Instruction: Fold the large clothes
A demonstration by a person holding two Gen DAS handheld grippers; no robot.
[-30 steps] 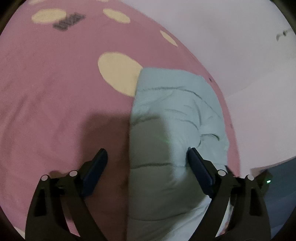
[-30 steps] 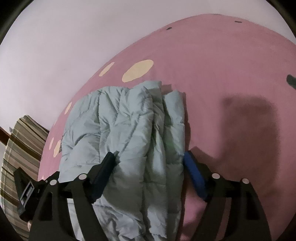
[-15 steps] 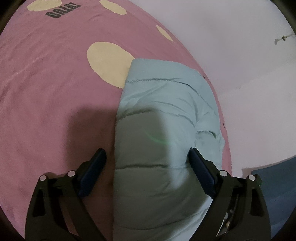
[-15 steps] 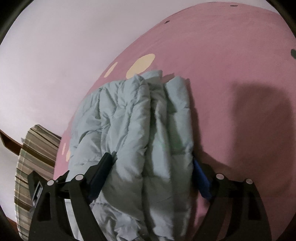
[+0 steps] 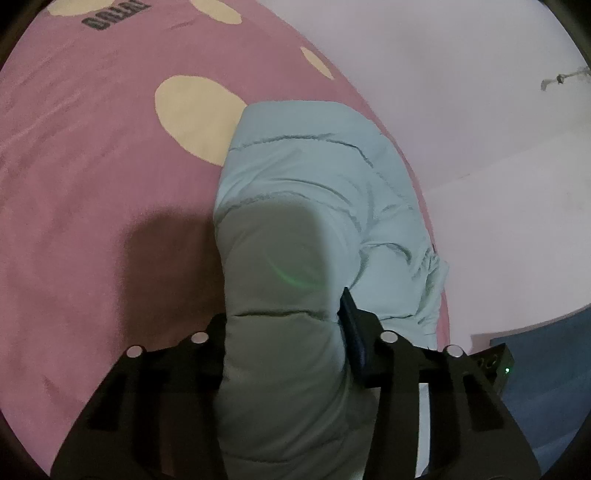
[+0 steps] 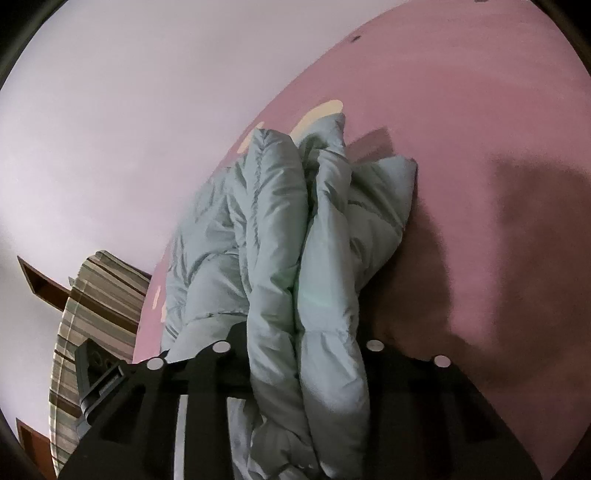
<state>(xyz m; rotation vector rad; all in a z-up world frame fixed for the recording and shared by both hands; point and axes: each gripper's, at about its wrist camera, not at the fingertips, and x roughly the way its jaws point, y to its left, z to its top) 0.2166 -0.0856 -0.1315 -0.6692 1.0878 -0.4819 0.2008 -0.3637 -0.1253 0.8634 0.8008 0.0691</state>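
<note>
A pale blue quilted jacket (image 5: 314, 177) lies folded on a pink bed cover (image 5: 92, 184) near the wall-side edge. My left gripper (image 5: 284, 321) straddles its near end. Its jaws are closing, and the puffy fabric bulges up between them, hiding the left finger, while the blue right pad (image 5: 351, 325) presses into it. In the right wrist view the jacket (image 6: 258, 221) is bunched into thick upright folds. My right gripper (image 6: 306, 343) is closing on that bundle, its pads buried in the fabric.
The pink cover carries cream spots (image 5: 192, 107) and dark lettering (image 5: 114, 16). A pale wall (image 5: 461, 92) runs along the bed's edge. A striped cushion (image 6: 92, 306) and brown wood lie at the left. A black device with a green light (image 5: 498, 365) sits beside the jacket.
Both pairs of jaws have drawn in from wide apart and now squeeze the jacket. In the right wrist view the fabric has bunched into taller folds and the view has tilted.
</note>
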